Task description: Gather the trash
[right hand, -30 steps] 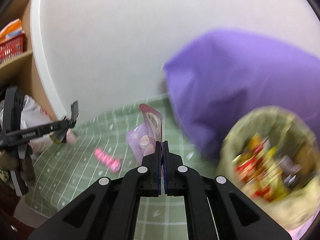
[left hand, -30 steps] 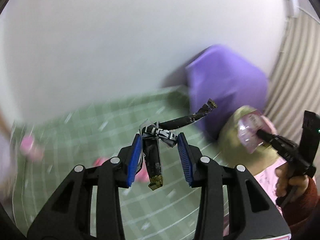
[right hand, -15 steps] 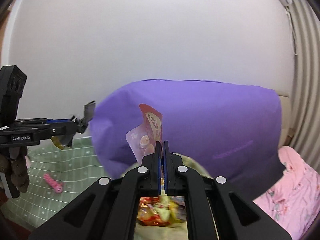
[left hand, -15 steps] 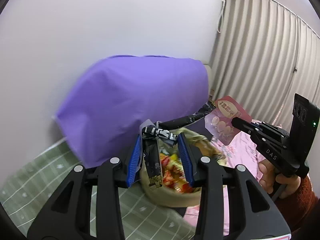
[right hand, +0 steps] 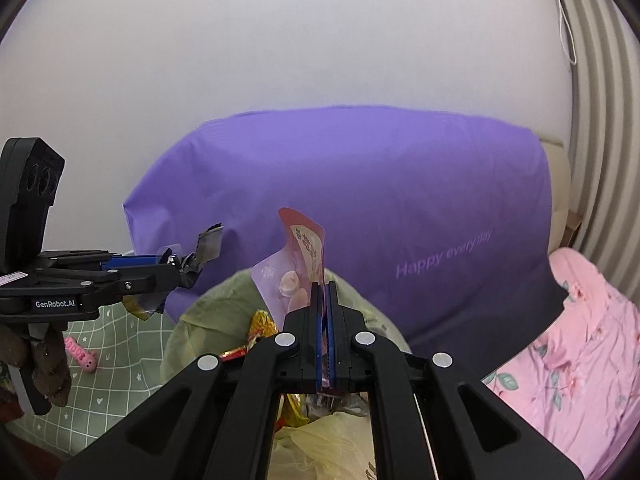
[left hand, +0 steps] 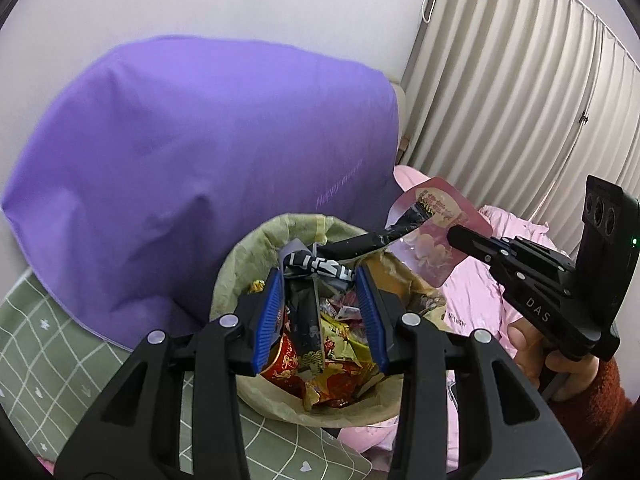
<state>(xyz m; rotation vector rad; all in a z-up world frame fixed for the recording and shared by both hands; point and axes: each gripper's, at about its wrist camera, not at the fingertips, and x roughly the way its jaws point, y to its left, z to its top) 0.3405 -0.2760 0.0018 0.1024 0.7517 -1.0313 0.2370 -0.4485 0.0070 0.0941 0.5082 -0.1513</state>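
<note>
Hovering over the lined trash bin [left hand: 256, 240] full of wrappers, the left claw [left hand: 320, 312] pinches a crumpled black wrapper [left hand: 316, 268] while the right claw [right hand: 325, 320], pressed together, grips a pink pouch [right hand: 298, 264] above the bin's rim.

A crumpled black wrapper [left hand: 316, 270] with white lettering is hanging between the blue pads of the left gripper [left hand: 320, 312], one twisted end sticking up to the right. A pink snack pouch [right hand: 298, 268] is standing upright, pinched in the right gripper [right hand: 325, 320]. Both are hovering over a trash bin [left hand: 256, 248] lined with a yellowish bag and holding colourful wrappers.
</note>
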